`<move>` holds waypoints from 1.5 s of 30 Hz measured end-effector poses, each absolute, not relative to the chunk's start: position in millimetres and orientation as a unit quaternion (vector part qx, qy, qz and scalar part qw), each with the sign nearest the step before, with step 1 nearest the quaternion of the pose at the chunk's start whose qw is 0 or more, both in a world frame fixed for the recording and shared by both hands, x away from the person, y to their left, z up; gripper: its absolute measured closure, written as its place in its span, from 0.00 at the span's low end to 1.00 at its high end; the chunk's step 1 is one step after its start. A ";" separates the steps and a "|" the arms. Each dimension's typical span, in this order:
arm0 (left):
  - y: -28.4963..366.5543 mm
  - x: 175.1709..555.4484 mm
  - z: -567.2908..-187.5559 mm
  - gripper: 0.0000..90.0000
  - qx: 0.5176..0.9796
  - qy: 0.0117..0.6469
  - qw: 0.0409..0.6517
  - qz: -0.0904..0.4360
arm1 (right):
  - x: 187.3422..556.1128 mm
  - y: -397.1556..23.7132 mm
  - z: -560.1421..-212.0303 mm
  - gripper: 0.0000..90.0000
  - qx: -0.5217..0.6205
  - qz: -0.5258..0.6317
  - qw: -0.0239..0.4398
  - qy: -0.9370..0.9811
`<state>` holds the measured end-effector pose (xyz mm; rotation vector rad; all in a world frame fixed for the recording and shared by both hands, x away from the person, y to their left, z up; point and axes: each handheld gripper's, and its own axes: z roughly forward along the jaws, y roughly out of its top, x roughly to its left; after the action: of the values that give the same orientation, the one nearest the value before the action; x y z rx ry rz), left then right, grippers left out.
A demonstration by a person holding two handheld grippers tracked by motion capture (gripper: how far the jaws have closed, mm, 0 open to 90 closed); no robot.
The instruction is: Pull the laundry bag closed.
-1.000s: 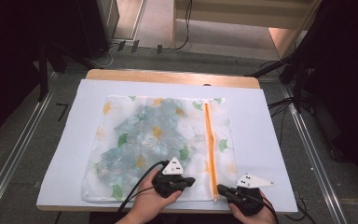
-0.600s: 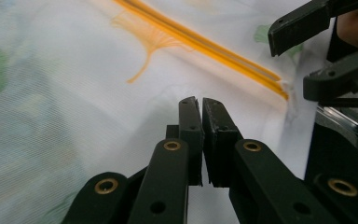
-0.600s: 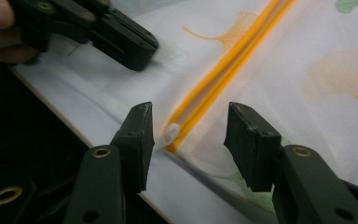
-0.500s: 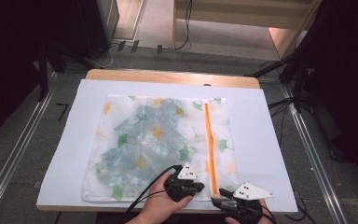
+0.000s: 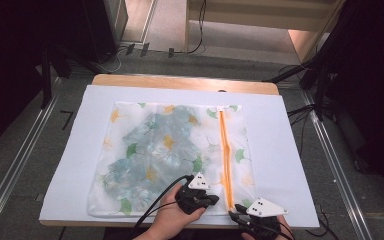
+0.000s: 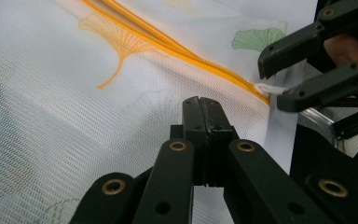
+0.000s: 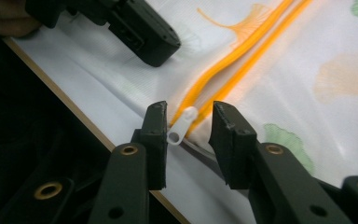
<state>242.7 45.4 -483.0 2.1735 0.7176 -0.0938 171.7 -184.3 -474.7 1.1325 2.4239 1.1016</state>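
Closed left tool (image 6: 204, 114) on mesh bag (image 6: 51, 116), right tool (image 6: 279, 77) astride white zipper pull (image 6: 264, 88).

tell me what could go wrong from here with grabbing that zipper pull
The right gripper, its fingers just closing, brackets the small white zipper pull without pinching it yet; the flat tab could slip out. The left gripper is shut on the mesh laundry bag, so a sideways tug could bunch the fabric rather than slide the orange zipper.

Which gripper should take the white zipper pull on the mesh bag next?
The right gripper. Its open jaws, which have just been closing, already bracket the white plastic zipper pull at the near end of the orange zipper. The left gripper is shut, pressing on the white leaf-printed mesh bag beside the zipper.
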 end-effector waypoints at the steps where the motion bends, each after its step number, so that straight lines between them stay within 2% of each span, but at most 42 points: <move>1: 45.5 242.9 -483.2 1.00 0.863 0.287 0.414 -0.040 | 171.8 -186.8 -474.0 0.78 0.394 0.376 0.129 0.829; 3: 45.7 243.1 -483.4 1.00 0.862 0.287 0.415 -0.041 | 172.5 -192.6 -473.5 0.85 0.407 0.375 0.126 0.823; 4: 45.8 243.3 -483.5 1.00 0.862 0.287 0.415 -0.041 | 172.5 -192.6 -473.5 0.85 0.407 0.375 0.126 0.823; 6: 46.1 243.7 -483.5 1.00 0.862 0.287 0.415 -0.043 | 173.4 -198.0 -473.3 0.94 0.408 0.378 0.114 0.823; 8: 46.1 243.7 -483.6 1.00 0.862 0.287 0.415 -0.043 | 173.7 -198.0 -473.2 0.94 0.406 0.378 0.112 0.825; 12: 45.7 242.8 -483.2 1.00 0.863 0.286 0.414 -0.039 | 172.7 -193.1 -470.9 0.74 0.395 0.396 0.113 0.821; 18: 46.4 243.4 -483.6 1.00 0.862 0.288 0.416 -0.043 | 169.2 -179.6 -474.6 0.65 0.371 0.370 0.145 0.839; 23: 47.0 243.8 -483.5 1.00 0.862 0.289 0.414 -0.046 | 172.2 -176.7 -480.1 0.60 0.348 0.360 0.145 0.854; 25: 47.1 243.8 -483.5 1.00 0.862 0.289 0.414 -0.047 | 171.7 -176.4 -479.9 0.61 0.342 0.358 0.151 0.856; 27: 47.1 243.7 -483.6 1.00 0.862 0.289 0.414 -0.046 | 171.5 -175.9 -478.7 0.71 0.336 0.360 0.153 0.857; 31: 47.1 243.5 -483.6 1.00 0.862 0.288 0.415 -0.046 | 170.5 -176.4 -475.8 0.79 0.325 0.371 0.154 0.856; 33: 47.1 243.5 -483.7 1.00 0.862 0.288 0.415 -0.046 | 170.5 -176.7 -475.1 0.80 0.323 0.372 0.153 0.857; 34: 47.2 243.7 -483.7 1.00 0.862 0.287 0.415 -0.046 | 171.2 -177.7 -473.3 0.86 0.328 0.376 0.147 0.854; 39: 47.3 243.5 -483.6 1.00 0.863 0.286 0.415 -0.046 | 176.5 -181.3 -471.7 0.91 0.353 0.389 0.124 0.842; 45: 47.4 243.5 -483.7 1.00 0.862 0.286 0.415 -0.047 | 180.8 -184.4 -470.0 0.91 0.382 0.400 0.116 0.825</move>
<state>243.5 47.4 -483.7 2.1665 0.7195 -0.1174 180.8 -184.4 -470.0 1.1201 2.4164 1.1724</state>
